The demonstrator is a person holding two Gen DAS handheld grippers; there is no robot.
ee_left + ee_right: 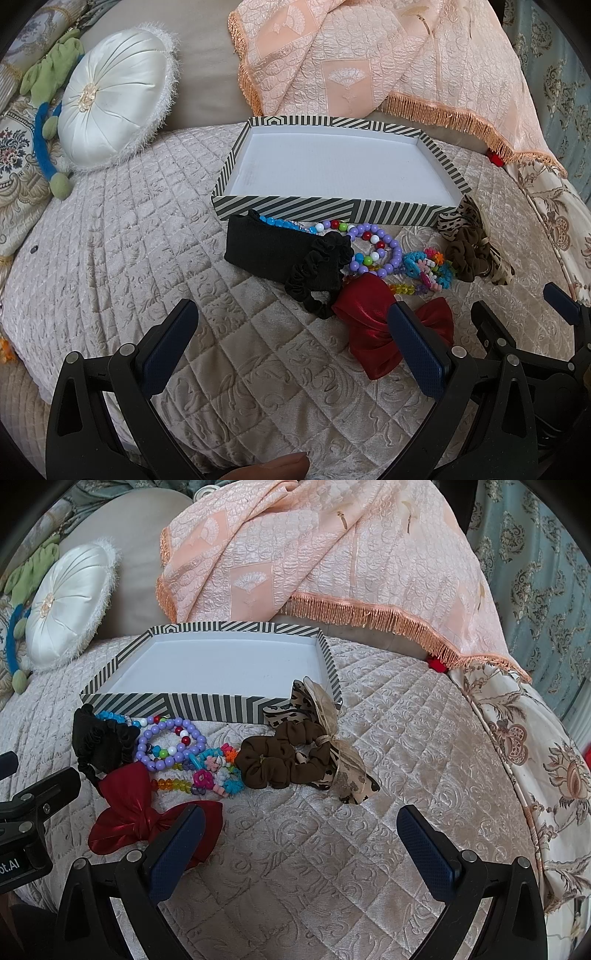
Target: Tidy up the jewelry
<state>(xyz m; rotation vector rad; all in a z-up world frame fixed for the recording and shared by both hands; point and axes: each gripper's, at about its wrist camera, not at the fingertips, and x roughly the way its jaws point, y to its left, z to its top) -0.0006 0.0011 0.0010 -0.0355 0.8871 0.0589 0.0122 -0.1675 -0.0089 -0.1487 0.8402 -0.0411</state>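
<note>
left wrist view: both hand-held grippers apart over a heap of accessories

left wrist view shows the left hand-held gripper (293,341) with its two blue-padded fingers spread wide and nothing between them, hanging above the quilted bed cover (122,258). a fingertip (280,466) shows at the bottom edge. the right hand-held gripper (301,832) stands just as wide apart and holds nothing.

a striped box (380,213) with a white inside lies flat on the bed cover, with nothing in it. the jewelry lies in a row just in front of its near wall: a black cloth pouch (258,245) at the left, a black scrunchie (319,275) lying partly on it, a purple bead bracelet (384,254) beside that, then a tangle of small bright hair ties (430,267). a brown scrunchie (284,760) and a leopard-print ribbon bow (351,775) lie at the right end, the bow touching the box's corner. a red satin bow (373,332) lies nearest the grippers, partly behind the left one's right finger.

a white round cushion (110,96) leans at the far left, and a peach fringed throw (388,55) hangs behind the box.
</note>
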